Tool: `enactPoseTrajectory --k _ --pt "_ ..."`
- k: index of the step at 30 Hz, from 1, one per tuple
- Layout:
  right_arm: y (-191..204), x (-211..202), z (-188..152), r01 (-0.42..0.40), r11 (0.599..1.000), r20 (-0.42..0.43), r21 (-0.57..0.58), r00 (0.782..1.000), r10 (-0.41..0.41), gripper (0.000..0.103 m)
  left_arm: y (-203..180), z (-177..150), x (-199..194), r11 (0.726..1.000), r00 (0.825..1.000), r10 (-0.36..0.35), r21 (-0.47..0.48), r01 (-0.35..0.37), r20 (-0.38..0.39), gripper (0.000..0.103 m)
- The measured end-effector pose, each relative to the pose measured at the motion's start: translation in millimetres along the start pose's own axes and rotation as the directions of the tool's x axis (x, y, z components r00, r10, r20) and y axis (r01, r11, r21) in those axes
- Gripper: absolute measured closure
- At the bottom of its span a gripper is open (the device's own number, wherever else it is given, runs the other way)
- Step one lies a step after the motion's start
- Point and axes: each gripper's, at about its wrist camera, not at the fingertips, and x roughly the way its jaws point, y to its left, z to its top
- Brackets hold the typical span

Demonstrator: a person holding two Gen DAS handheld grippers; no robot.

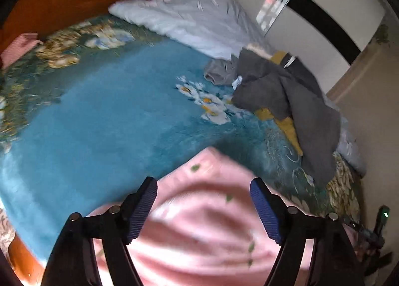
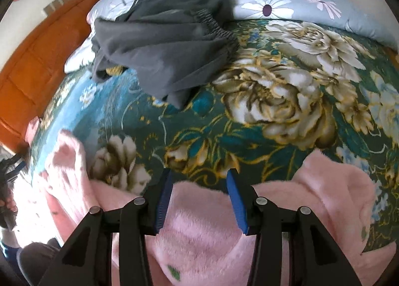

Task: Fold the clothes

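On the bed's near edge, atop the floral blanket [image 2: 274,101], lies a fluffy pink garment [image 2: 199,223] with small green specks, rumpled. The left gripper [image 1: 203,205] and right gripper [image 2: 199,198] hover over it, jaws apart, gripping nothing. Dark grey clothes [image 2: 169,44] heap farther back.

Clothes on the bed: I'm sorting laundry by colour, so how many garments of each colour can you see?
Pink: 2, the fuzzy pink garment under both grippers and a folded pink piece at the far edge.
Grey: 2, dark grey trousers and a lighter grey piece.
Mustard yellow: 1.
Total: 5
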Motion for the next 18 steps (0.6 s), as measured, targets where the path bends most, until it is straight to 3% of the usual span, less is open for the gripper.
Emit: enactPoseTrajectory --k 6,10,13,16,18 --pt "-30 -13 10 0.125 0.992 0.004 0.019 0.992 -0.125 0.057 -2 21 76 0.993 0.993 0.094 -0.066 -0.099 -0.075 0.023" --pt "-70 -42 2 0.183 0.975 0.059 0.127 0.98 -0.192 0.057 -10 15 105 0.993 0.983 0.12 -0.005 -0.122 -0.138 0.023" --pt "-99 -48 -7 0.166 0.963 0.051 0.214 0.982 -0.18 0.057 -16 5 117 0.991 0.975 0.134 0.036 -0.13 -0.179 0.023" --pt "-109 -43 -12 0.139 0.965 0.024 0.224 0.989 -0.149 0.057 -19 -2 119 0.988 0.975 0.15 0.049 -0.144 -0.164 0.025" --pt "-109 -39 -13 0.124 0.968 0.023 0.217 0.991 -0.132 0.057 -21 -3 118 0.985 0.972 0.17 0.053 -0.164 -0.16 0.032"
